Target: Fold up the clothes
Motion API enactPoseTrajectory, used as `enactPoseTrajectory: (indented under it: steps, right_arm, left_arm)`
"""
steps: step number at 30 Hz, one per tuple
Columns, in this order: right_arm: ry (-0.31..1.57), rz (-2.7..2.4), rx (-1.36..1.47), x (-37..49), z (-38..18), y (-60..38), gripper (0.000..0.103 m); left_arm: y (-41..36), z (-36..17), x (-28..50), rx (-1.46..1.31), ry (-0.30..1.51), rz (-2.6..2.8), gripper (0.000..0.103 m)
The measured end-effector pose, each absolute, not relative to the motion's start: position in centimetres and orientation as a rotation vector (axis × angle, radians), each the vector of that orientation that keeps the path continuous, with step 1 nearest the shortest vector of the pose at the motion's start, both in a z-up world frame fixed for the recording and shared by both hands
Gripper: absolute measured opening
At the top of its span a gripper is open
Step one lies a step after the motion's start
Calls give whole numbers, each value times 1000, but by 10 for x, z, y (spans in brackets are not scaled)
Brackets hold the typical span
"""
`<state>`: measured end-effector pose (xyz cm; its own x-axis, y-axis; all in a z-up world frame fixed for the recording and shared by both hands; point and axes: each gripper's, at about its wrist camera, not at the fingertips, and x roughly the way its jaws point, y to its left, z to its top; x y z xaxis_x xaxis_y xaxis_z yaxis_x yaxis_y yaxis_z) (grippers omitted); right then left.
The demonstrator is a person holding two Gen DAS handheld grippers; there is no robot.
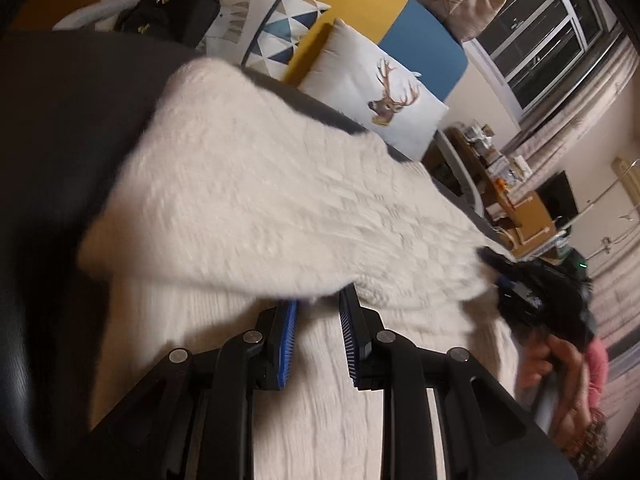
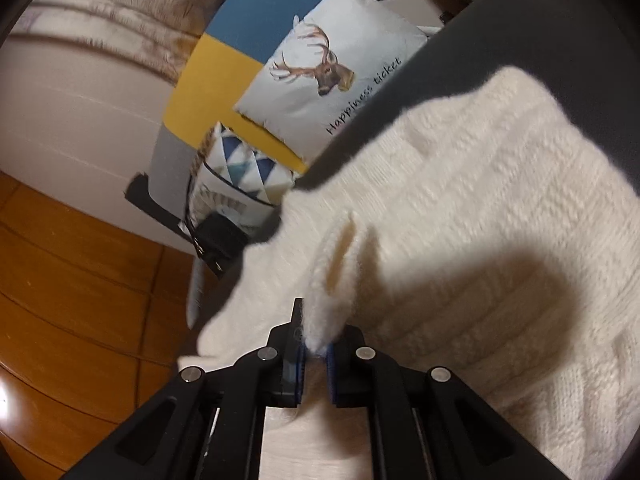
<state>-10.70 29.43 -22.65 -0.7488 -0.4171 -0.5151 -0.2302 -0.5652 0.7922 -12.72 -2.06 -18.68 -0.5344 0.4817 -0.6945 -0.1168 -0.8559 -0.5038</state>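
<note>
While the left gripper (image 1: 318, 312) fingers stand spread, right gripper (image 2: 314, 344) fingers pinch the white sweater (image 2: 480, 220).

Sweater (image 1: 256, 184): cream-white, ribbed and cable-knit texture. Surface (image 1: 60, 128) beneath it: dark grey, plain. Left hand-held gripper (image 1: 318, 320): black frame, blue ridged pads (image 1: 290, 328). Right hand-held gripper (image 2: 316, 354): same black and blue. Deer cushion (image 1: 380, 96): white, brown stag's head printed; black script lettering shows in the right wrist view. Second cushion (image 1: 280, 28): white with blue, teal and mustard triangles. Panel (image 1: 424, 44) behind: yellow and blue blocks. Floor (image 2: 80, 280): orange-brown wood. Sleeve (image 1: 598, 364): pink.
</note>
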Motion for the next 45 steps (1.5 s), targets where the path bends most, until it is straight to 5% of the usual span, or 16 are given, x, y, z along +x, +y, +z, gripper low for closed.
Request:
enactPoseTrajectory:
  steps: [9, 19, 25, 45]
  right_arm:
    - [-1378, -2525, 1030, -104, -211, 309, 7]
    - [-1356, -2495, 1106, -110, -227, 310, 7]
    - [-1244, -2521, 1150, -119, -223, 298, 7]
    - [-1201, -2543, 1130, -114, -245, 298, 4]
  left_arm:
    - [-60, -185, -125, -1115, -642, 2567, 23]
    - [-109, -190, -105, -912, -984, 2683, 23]
    - [-116, -205, -106, -1065, -1103, 2658, 22]
    - [-61, -149, -130, -1005, -759, 2675, 23]
